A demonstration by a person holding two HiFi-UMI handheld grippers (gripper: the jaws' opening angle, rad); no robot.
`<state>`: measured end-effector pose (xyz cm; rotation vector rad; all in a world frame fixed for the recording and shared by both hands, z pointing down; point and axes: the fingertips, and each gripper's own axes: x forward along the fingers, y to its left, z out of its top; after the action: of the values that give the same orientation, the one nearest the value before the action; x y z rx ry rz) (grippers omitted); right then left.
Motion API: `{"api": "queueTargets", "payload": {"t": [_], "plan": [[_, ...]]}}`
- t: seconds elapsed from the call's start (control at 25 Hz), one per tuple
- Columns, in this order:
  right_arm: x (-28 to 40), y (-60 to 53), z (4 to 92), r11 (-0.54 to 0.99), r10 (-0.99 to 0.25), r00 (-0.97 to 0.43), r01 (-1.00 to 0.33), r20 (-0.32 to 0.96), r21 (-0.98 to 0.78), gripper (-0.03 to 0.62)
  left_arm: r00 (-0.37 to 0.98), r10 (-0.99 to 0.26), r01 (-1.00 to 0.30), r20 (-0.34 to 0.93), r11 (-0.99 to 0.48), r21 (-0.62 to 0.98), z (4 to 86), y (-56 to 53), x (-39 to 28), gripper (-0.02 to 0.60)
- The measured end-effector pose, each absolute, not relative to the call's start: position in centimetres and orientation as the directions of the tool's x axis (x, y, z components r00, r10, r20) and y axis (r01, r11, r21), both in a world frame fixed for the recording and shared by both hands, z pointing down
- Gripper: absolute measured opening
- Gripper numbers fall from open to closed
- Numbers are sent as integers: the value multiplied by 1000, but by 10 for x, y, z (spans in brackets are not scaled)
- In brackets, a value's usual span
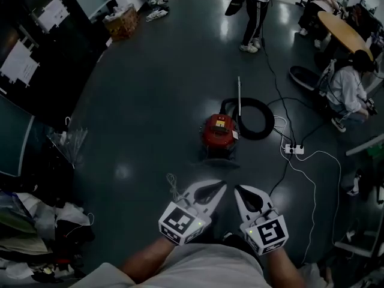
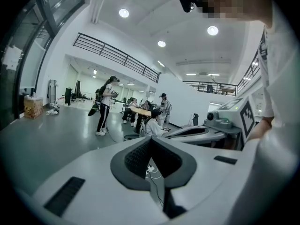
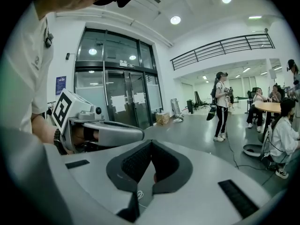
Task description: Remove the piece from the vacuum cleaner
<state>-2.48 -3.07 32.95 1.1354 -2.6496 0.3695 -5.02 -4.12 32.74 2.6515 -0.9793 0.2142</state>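
Standing off: left gripper [image 1: 221, 187] and right gripper [image 1: 239, 189] both closed, empty. Vacuum cleaner [image 1: 219, 132] on the floor ahead, well apart — approach step. Next: close in, open the jaws.

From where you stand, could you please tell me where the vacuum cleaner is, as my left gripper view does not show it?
Observer: The red vacuum cleaner sits on the floor straight ahead of both grippers, untouched.
Operator: Thank you; what lies beside it?
Observer: A black hose loops on the floor at its right side.
Operator: Is the right gripper ready?
Observer: The right gripper has its jaws together with nothing between them.
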Motion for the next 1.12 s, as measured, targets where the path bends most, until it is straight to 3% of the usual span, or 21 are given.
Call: {"api": "queueTargets", "payload": {"t": [0.28, 0.52, 1.12], "plan": [[-31, -118, 369, 617, -726, -618, -779, 301, -113, 17, 799, -563, -597, 209, -782, 179, 372, -128, -61, 5], [-22, -169, 446, 603, -701, -593, -789, 396, -115, 17, 802, -542, -591, 252, -781, 203, 450, -176, -58, 5], [-6, -242, 796, 692, -502, -609, -709, 614, -137, 18, 761, -483, -607, 433, -766, 213, 772, -268, -39, 5]]}}
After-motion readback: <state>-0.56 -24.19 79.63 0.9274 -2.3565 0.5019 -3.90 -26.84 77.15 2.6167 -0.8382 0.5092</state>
